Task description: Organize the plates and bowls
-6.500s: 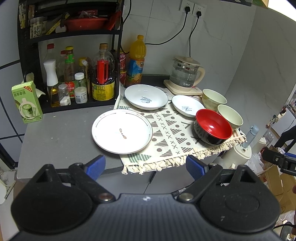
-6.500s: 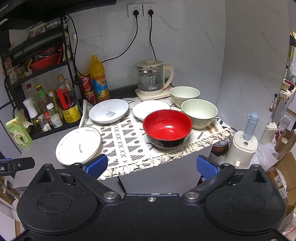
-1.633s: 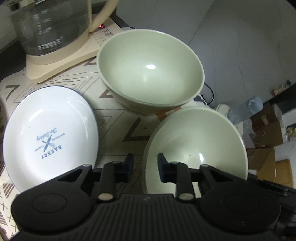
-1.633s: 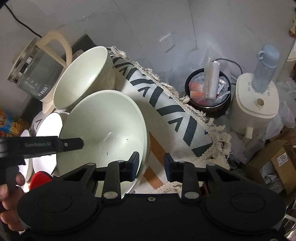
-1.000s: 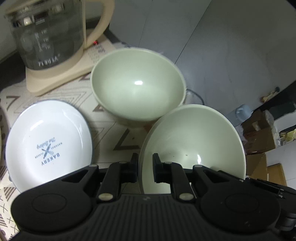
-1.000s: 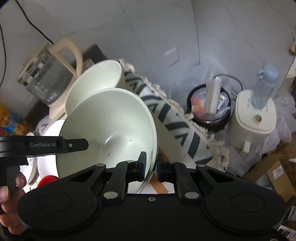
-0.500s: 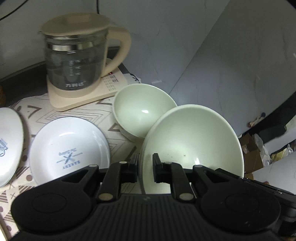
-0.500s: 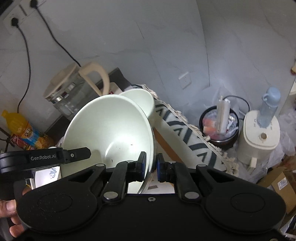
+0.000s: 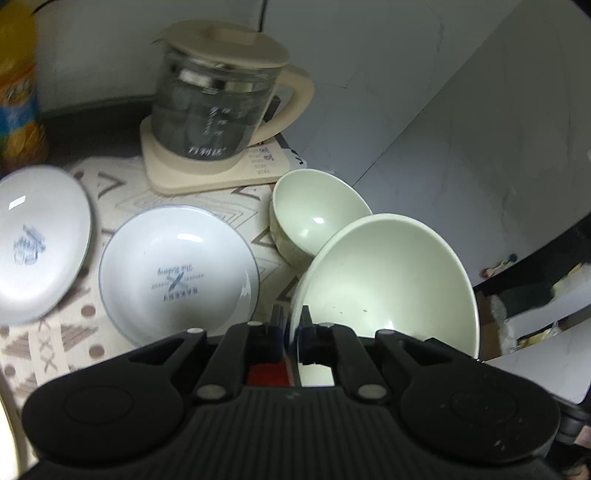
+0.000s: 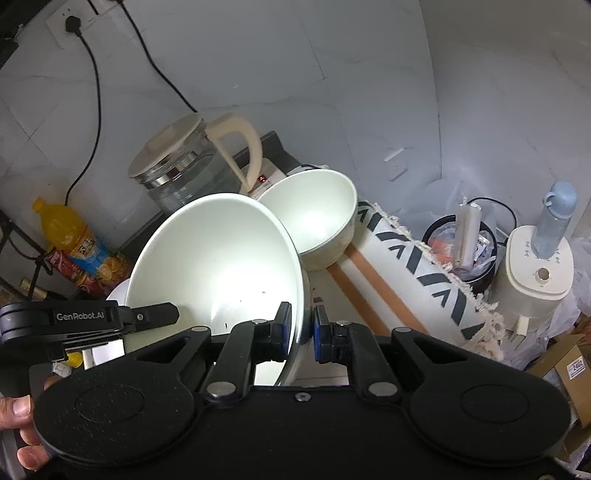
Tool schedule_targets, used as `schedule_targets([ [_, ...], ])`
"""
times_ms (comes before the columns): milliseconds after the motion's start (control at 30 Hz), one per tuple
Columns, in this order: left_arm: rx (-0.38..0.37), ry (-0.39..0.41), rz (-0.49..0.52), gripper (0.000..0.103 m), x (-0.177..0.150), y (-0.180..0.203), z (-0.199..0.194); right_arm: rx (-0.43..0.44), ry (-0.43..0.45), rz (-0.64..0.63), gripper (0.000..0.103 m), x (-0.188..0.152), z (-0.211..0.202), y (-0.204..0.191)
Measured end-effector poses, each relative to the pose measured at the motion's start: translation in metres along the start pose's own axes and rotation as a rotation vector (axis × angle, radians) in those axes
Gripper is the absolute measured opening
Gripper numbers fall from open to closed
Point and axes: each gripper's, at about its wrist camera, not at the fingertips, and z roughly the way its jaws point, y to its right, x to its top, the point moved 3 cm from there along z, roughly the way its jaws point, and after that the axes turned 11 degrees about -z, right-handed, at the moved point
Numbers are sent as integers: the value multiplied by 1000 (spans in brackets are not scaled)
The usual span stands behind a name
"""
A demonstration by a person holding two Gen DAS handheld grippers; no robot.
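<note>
The dark tabletop (image 9: 92,107) carried a patterned fringed cloth (image 9: 48,354); on it stood two white plates (image 9: 177,273), a pale-green bowl (image 9: 314,218) and a glass kettle (image 9: 218,110) far back.

Home kitchen corner. Glass electric kettle (image 9: 218,110) on its beige base at the back of the counter (image 9: 92,107), plugged cords running up to wall sockets (image 10: 70,22) on grey marble-look tile. Patterned fringed cloth (image 10: 417,266) over the counter's right edge. Orange soft-drink bottle (image 10: 74,236) at the back left. On the floor beyond the counter's right edge: lined waste bin (image 10: 461,251), small white appliance (image 10: 535,269), cardboard boxes (image 10: 569,365).
</note>
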Motion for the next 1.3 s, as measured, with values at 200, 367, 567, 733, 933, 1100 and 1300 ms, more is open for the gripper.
schedule_targets([
  [200, -11, -28, -59, 6, -10, -20, -8, 14, -12, 0, 12, -11, -1, -10],
  [367, 5, -35, -51, 6, -17, -27, -16, 17, -23, -19, 12, -20, -5, -20],
  [567, 46, -75, -71, 6, -28, -39, -15, 19, -62, -24, 12, -34, -2, -25],
  [733, 78, -114, -76, 6, -37, -47, -11, 15, -96, -26, 11, -43, 5, -27],
  [933, 101, -168, -103, 6, -50, -65, -4, 2, -120, -70, 11, -48, 12, -36],
  [1100, 121, -202, -106, 6, -57, -77, 6, -34, -134, -119, 12, -54, 21, -42],
  [1300, 155, -228, -104, 6, -58, -89, 16, -51, -159, -170, 11, -62, 33, -52],
])
